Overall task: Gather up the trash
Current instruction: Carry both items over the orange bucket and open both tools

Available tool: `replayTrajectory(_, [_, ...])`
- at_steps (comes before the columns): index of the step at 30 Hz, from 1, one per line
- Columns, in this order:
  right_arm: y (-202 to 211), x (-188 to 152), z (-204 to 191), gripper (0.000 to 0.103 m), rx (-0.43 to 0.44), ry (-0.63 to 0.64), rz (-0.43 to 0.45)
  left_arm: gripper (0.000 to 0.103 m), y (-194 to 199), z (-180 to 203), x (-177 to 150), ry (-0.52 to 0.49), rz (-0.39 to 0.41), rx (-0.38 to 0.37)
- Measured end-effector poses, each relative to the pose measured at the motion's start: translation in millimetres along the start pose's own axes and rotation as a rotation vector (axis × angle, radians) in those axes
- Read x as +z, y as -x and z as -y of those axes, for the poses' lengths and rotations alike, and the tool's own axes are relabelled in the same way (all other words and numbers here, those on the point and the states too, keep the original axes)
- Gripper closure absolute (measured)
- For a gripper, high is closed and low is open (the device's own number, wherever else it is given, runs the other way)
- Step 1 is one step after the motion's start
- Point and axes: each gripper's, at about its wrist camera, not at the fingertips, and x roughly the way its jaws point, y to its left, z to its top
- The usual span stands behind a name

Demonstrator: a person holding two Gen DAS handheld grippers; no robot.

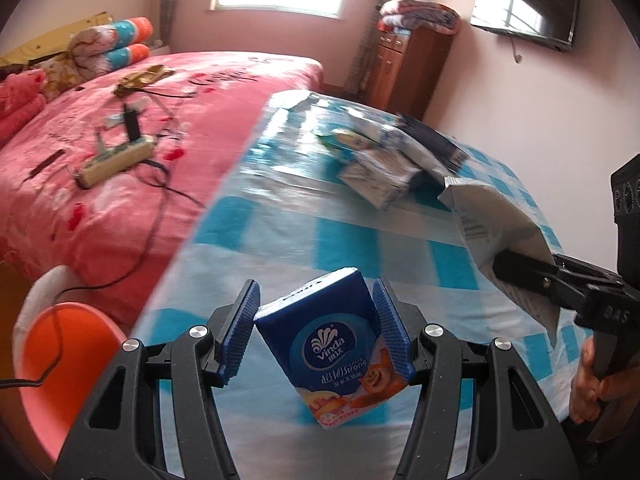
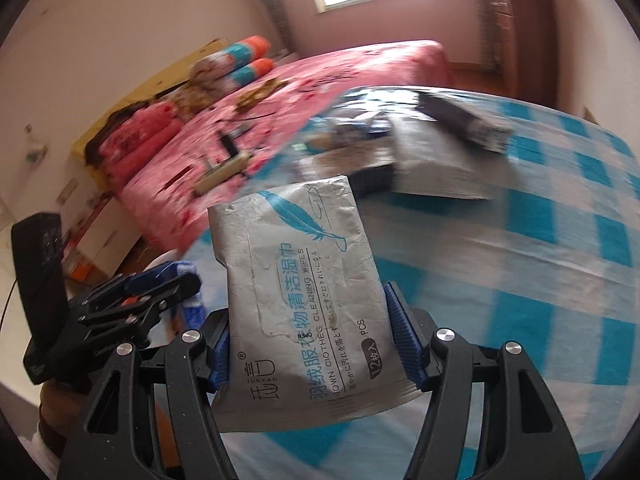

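My left gripper (image 1: 318, 332) is shut on a blue Vinda tissue pack (image 1: 336, 356) and holds it above the blue-and-white checked table (image 1: 280, 240). My right gripper (image 2: 316, 340) is shut on a grey wet-wipes packet (image 2: 304, 292), held upright above the same table. The wipes packet (image 1: 496, 232) and the right gripper (image 1: 520, 272) also show at the right of the left wrist view. The left gripper (image 2: 160, 284) shows at the left of the right wrist view. Several more wrappers and packets (image 1: 384, 176) lie in a heap at the far side of the table.
An orange bin (image 1: 60, 360) with a white liner stands on the floor left of the table. A pink bed (image 1: 140, 120) with a power strip and cables lies beyond. A wooden cabinet (image 1: 404, 68) stands by the far wall, and a TV (image 1: 524, 0) hangs on it.
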Motion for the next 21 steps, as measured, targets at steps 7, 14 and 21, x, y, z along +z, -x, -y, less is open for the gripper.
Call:
replayTrajectory(7, [-25, 5, -68, 0.038, 0.095, 0.127, -0.059, 0.046, 38, -62, -6, 0.058, 0.047, 0.12])
replayTrajectory(14, [-61, 3, -147, 0.038, 0.184, 0.285, -0.134, 0.047, 62, -127, -24, 0.14, 0.04, 0.232])
replayTrajectory(21, [-103, -9, -209, 0.038, 0.23, 0.428, -0.211, 0.048, 56, -180, -58, 0.233, -0.019, 0.306])
